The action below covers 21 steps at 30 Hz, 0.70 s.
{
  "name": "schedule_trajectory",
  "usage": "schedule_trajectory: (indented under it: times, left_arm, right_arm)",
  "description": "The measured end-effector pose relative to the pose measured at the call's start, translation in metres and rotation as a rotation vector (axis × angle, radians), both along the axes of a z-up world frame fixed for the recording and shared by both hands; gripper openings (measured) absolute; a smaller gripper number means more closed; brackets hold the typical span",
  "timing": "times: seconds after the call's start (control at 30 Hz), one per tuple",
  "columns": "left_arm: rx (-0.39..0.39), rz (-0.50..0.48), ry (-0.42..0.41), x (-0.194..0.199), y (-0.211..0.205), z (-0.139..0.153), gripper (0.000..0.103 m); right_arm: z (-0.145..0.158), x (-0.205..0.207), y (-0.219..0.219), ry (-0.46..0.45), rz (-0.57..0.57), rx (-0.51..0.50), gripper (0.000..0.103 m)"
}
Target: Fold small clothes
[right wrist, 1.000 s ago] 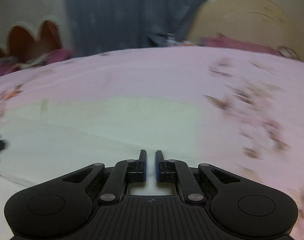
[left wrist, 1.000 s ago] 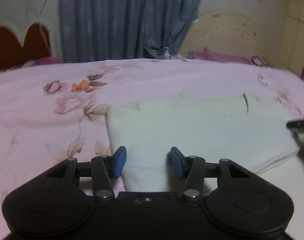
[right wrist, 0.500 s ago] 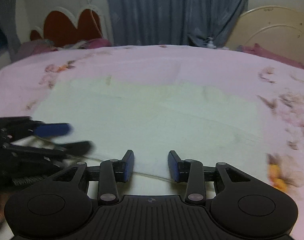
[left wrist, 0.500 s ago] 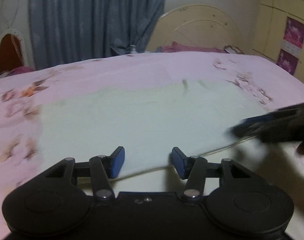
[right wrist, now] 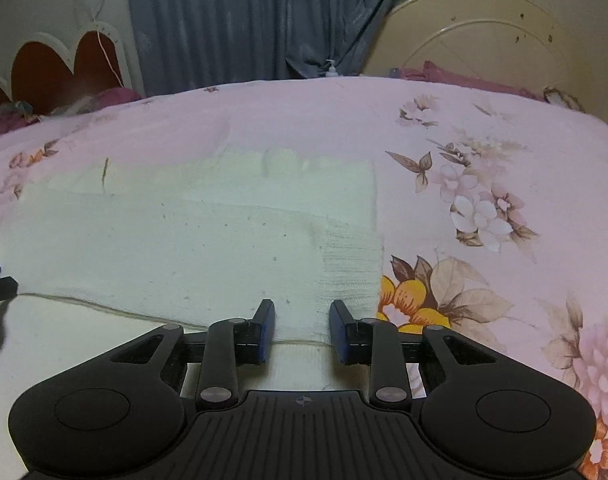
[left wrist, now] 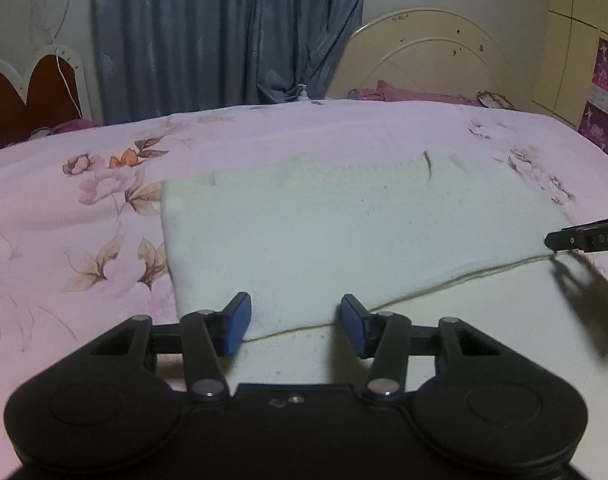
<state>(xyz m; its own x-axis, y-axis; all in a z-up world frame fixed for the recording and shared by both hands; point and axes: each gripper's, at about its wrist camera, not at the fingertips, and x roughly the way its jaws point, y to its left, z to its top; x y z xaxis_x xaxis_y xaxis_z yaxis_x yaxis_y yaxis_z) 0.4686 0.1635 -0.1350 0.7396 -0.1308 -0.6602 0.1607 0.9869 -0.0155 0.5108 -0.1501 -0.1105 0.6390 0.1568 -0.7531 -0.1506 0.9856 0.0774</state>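
My left gripper (left wrist: 295, 322) and right gripper (right wrist: 302, 330) gape empty at the white garment's (left wrist: 343, 236) lower-frame hem; the right has widened since a second ago.

- The garment (left wrist: 343, 232) is seen to be a matt, pale cream knit; a ribbed weave shows at its near right corner (right wrist: 349, 276).
- The bedsheet (right wrist: 483, 152) is a smooth, matt pink cloth with printed flowers.
- The left gripper (left wrist: 294, 324) and right gripper (right wrist: 302, 332) are made of matt black plastic, with blue pads (left wrist: 236, 322) and shiny metal pivot pins (right wrist: 218, 393).
- The curtain (left wrist: 224, 32) is a grey-blue pleated fabric.
- The headboard (left wrist: 427, 60) appears cream-painted, smooth and scuffed.
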Motion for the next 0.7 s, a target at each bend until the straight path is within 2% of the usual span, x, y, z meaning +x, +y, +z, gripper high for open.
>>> schedule_trajectory:
  times: [0.1,0.17,0.23,0.47,0.53,0.57,0.6,0.7]
  left_arm:
    - [-0.016,0.025,-0.042,0.000,0.005,0.006,0.049]
    - [-0.012,0.033,-0.010,0.008,0.009,0.002,0.049]
    - [-0.009,0.023,0.013,0.012,0.010,-0.003,0.049]
    - [0.015,0.013,0.010,0.008,0.007,-0.002,0.049]
    - [0.016,0.009,0.011,0.004,0.006,0.002,0.051]
    - [0.016,0.007,0.009,0.002,0.006,0.003,0.052]
    - [0.020,0.004,0.008,-0.001,0.006,0.005,0.056]
    - [0.043,-0.006,-0.008,-0.012,0.004,0.007,0.073]
  right_arm:
    - [0.008,-0.006,0.001,-0.031,-0.028,0.008,0.029]
    - [0.011,-0.007,0.000,-0.057,-0.043,0.012,0.029]
    - [0.002,0.000,0.001,-0.003,-0.050,-0.001,0.029]
    - [0.001,0.003,0.008,0.001,-0.051,-0.037,0.030]
    - [0.005,0.000,0.009,-0.014,-0.063,-0.024,0.039]
    - [0.009,-0.005,0.009,-0.032,-0.065,-0.012,0.057]
    - [0.014,-0.012,0.010,-0.060,-0.066,-0.005,0.063]
    - [0.025,-0.027,0.012,-0.083,-0.053,0.027,0.063]
